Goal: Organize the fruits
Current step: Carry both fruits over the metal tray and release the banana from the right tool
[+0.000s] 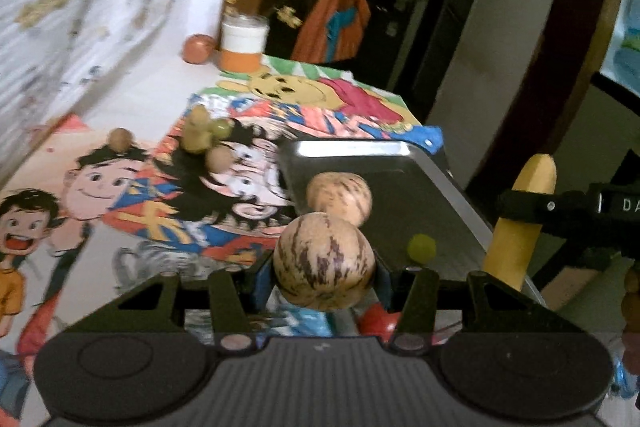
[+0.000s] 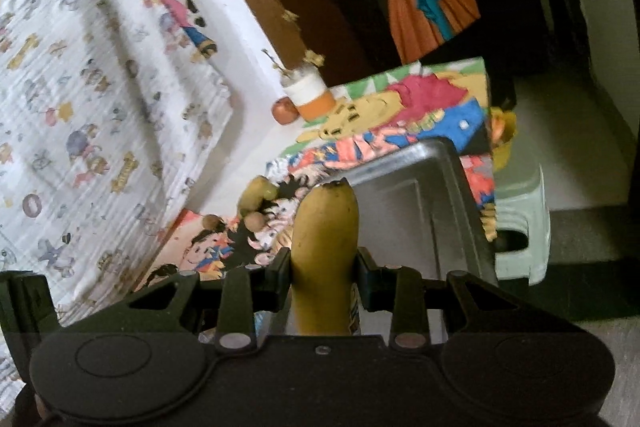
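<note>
My left gripper (image 1: 324, 267) is shut on a round tan fruit with purple streaks (image 1: 324, 259), held above the near end of a metal tray (image 1: 440, 183). A second streaked fruit (image 1: 340, 197) and a green grape (image 1: 421, 247) lie in the tray. My right gripper (image 2: 324, 279) is shut on a yellow banana (image 2: 325, 251), held upright over the tray's (image 2: 440, 203) near left side; the banana also shows in the left wrist view (image 1: 520, 223). Green grapes (image 1: 202, 133) and small brown fruits (image 1: 120, 139) lie on the cartoon cloth (image 1: 120, 195) to the left.
A white and orange cup (image 1: 244, 43) and a reddish fruit (image 1: 198, 49) stand at the table's far end. A red fruit (image 1: 378, 319) lies under my left gripper. A bed with printed sheet (image 2: 80, 87) runs along the left. A pale stool (image 2: 520, 227) stands right of the table.
</note>
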A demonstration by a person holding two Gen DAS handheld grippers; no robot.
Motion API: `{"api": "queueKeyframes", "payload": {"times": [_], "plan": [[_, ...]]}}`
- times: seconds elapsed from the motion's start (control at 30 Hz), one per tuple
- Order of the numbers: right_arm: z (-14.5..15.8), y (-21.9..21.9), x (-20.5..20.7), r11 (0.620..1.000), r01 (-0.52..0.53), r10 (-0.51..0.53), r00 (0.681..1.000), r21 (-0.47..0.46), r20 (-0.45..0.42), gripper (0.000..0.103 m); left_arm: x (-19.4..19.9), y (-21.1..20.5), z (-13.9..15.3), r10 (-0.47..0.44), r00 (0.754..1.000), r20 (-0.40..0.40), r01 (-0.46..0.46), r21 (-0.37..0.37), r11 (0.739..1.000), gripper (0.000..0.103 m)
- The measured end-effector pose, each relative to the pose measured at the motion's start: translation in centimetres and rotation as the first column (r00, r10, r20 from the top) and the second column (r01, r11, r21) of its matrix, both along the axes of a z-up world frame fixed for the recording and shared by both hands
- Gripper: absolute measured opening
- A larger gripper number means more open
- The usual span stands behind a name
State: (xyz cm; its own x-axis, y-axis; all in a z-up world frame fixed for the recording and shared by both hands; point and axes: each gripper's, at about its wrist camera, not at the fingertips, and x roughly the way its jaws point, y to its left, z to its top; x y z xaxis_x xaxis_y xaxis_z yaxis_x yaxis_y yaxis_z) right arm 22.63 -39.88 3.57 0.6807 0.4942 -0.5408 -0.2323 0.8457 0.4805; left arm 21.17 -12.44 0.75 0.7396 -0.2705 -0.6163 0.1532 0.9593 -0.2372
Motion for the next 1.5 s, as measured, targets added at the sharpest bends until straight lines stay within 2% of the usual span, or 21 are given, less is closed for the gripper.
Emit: {"api": "queueKeyframes", "payload": {"times": [0.43, 0.57, 0.73, 1.03, 1.3, 1.5], "plan": [[-2.9, -1.9, 1.1, 0.994, 0.04, -0.032, 0.997, 0.106, -0.074, 0.036, 2.8, -4.1, -1.3, -0.099, 0.995, -0.031, 0.101, 0.067, 0.993, 0.055], [-4.0, -2.5, 2.1, 0.988, 0.059, -0.044, 0.993, 0.141, -0.108, 0.036, 3.2, -4.7, -1.9, -0.11, 0.993, -0.047, 0.113, 0.084, 0.99, 0.055], [-4.8, -2.7, 3.0, 0.984, 0.069, -0.047, 0.99, 0.164, -0.133, 0.037, 3.3, -5.3, -2.1, -0.117, 0.993, -0.03, 0.12, 0.117, 0.986, 0.055], [-5.4, -2.5, 3.6, 0.985, 0.083, -0.062, 0.988, 0.148, -0.141, 0.038, 3.6, -6.0, -2.6, -0.137, 0.99, -0.04, 0.141, 0.131, 0.981, 0.055], [-5.4, -2.1, 3.7, 0.991, 0.106, -0.094, 0.986, 0.083, -0.139, 0.042, 3.4, -5.8, -2.5, -0.128, 0.991, -0.039, 0.132, 0.116, 0.984, 0.056], [-4.9, -2.3, 3.2, 0.99, 0.125, -0.117, 0.986, 0.063, -0.117, 0.045, 2.5, -5.7, -1.8, -0.124, 0.992, -0.022, 0.125, 0.116, 0.985, 0.066]]}}
